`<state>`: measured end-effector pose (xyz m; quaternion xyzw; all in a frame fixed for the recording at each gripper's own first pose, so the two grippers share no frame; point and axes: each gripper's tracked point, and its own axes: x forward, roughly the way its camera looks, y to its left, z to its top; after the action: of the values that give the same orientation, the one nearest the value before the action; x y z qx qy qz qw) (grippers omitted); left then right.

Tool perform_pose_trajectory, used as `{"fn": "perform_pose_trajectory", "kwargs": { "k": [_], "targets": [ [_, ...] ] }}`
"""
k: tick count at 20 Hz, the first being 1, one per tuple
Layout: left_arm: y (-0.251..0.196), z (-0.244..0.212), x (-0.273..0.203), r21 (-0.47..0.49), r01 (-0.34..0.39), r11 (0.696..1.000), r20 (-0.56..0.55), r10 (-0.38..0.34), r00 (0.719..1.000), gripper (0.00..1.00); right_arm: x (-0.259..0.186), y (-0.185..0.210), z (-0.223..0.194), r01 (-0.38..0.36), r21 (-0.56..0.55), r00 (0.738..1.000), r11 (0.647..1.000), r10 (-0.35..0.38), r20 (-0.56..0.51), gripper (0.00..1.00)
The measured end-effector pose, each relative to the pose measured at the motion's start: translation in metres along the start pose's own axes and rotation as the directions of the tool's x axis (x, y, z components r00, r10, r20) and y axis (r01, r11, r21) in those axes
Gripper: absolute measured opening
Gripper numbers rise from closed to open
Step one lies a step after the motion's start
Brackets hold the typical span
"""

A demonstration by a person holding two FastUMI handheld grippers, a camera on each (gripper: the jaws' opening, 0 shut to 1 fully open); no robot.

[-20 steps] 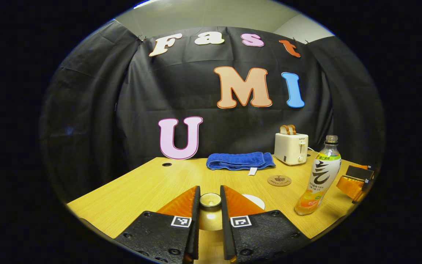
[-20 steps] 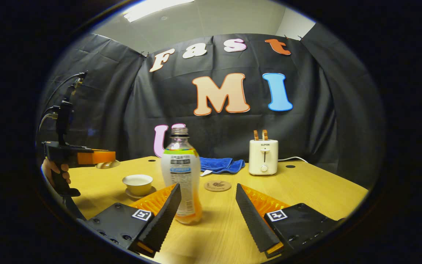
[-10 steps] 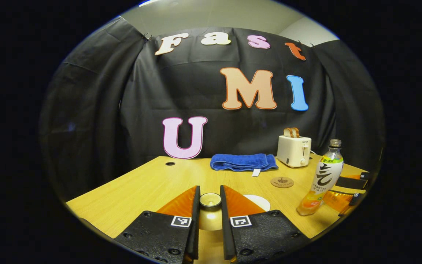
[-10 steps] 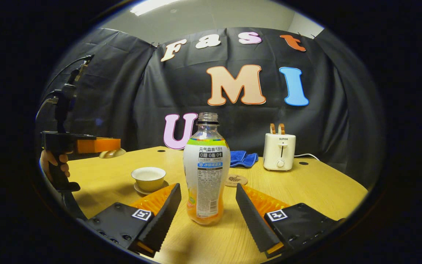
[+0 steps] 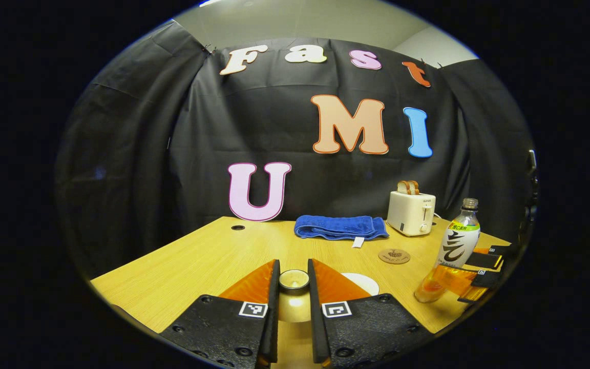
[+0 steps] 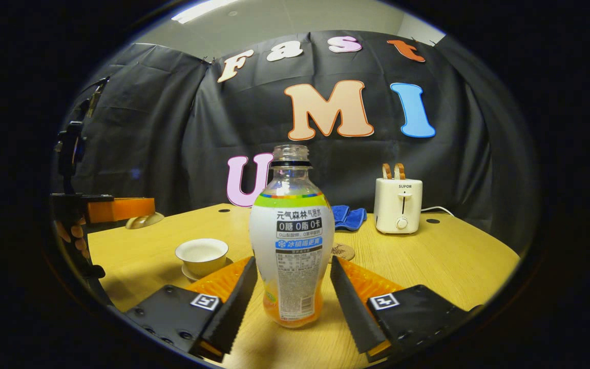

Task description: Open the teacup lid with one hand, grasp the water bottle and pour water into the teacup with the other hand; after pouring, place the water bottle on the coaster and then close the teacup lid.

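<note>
My left gripper is shut on the knob of the golden teacup lid and holds it in the air. In the right gripper view, that left gripper hovers at the left with the lid under its fingers. Below and to its right, the uncovered teacup sits on its saucer. The capless water bottle stands upright on the table, orange liquid at its bottom. My right gripper is open, one finger close to each side of the bottle. The left gripper view shows the bottle at the right.
A round cork coaster lies behind the bottle, partly hidden as the coaster in the right gripper view. A folded blue towel and a white toaster with bread stand at the back of the wooden table.
My right gripper has moved forward, so the bottle now stands between its fingers instead of ahead of them. The left gripper keeps the lid raised and has barely shifted.
</note>
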<state>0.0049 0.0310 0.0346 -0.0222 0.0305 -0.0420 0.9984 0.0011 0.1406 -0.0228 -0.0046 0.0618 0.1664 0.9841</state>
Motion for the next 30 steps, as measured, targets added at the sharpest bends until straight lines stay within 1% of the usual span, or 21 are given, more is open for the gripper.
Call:
{"fn": "perform_pose_trajectory", "kwargs": {
  "k": [2, 3, 4, 6, 8, 11, 14, 20, 22, 25, 27, 30],
  "targets": [
    [0.002, 0.001, 0.000, -0.003, -0.004, 1.000, 0.005, 0.004, 1.000, 0.24, 0.003, 0.000, -0.001, 0.002, -0.011, 1.000, 1.000, -0.002, -0.005, 0.76],
    [0.002, 0.000, -0.001, -0.008, -0.003, 1.000, 0.003, 0.003, 1.000, 0.23, 0.004, 0.001, -0.001, -0.001, -0.020, 1.000, 1.000, 0.000, -0.009, 0.77],
    [0.000, 0.001, -0.002, -0.012, 0.000, 1.000, 0.002, 0.000, 1.000, 0.24, 0.004, 0.003, 0.000, -0.003, -0.033, 1.000, 0.999, 0.003, -0.005, 0.70],
    [0.001, 0.002, -0.001, -0.013, 0.001, 1.000, 0.000, -0.001, 1.000, 0.23, 0.006, 0.004, 0.001, -0.015, -0.096, 1.000, 0.995, 0.013, -0.019, 0.71],
    [0.004, 0.003, -0.001, -0.019, -0.002, 1.000, 0.002, 0.002, 1.000, 0.23, 0.008, 0.005, 0.013, -0.015, -0.183, 1.000, 0.983, 0.015, -0.002, 0.71],
    [0.009, 0.004, -0.002, -0.051, -0.003, 0.999, 0.001, 0.003, 1.000, 0.24, 0.019, 0.006, 0.032, -0.012, -0.290, 1.000, 0.957, 0.018, 0.016, 0.71],
    [0.015, 0.006, -0.003, -0.045, -0.013, 0.999, 0.002, 0.014, 1.000, 0.24, 0.025, 0.008, 0.041, -0.008, -0.395, 1.000, 0.919, 0.019, 0.022, 0.71],
    [0.027, 0.017, -0.005, -0.062, -0.027, 0.998, 0.023, 0.028, 0.999, 0.23, 0.042, 0.016, 0.038, -0.015, -0.595, 1.000, 0.803, 0.023, 0.005, 0.70],
    [0.033, 0.019, -0.007, -0.087, -0.033, 0.996, 0.027, 0.035, 0.999, 0.24, 0.048, 0.017, 0.034, -0.013, -0.652, 1.000, 0.758, 0.015, -0.003, 0.70],
    [0.043, 0.023, -0.009, -0.077, -0.058, 0.995, 0.036, 0.061, 0.997, 0.24, 0.057, 0.017, 0.021, -0.016, -0.724, 1.000, 0.690, -0.008, -0.029, 0.70],
    [0.040, 0.026, -0.010, -0.085, -0.049, 0.995, 0.044, 0.053, 0.998, 0.24, 0.060, 0.019, 0.013, -0.018, -0.780, 0.999, 0.625, -0.017, -0.037, 0.70],
    [0.041, 0.029, -0.011, -0.088, -0.051, 0.995, 0.049, 0.056, 0.997, 0.24, 0.063, 0.018, 0.002, -0.022, -0.866, 0.999, 0.499, -0.032, -0.044, 0.70]
  ]
}}
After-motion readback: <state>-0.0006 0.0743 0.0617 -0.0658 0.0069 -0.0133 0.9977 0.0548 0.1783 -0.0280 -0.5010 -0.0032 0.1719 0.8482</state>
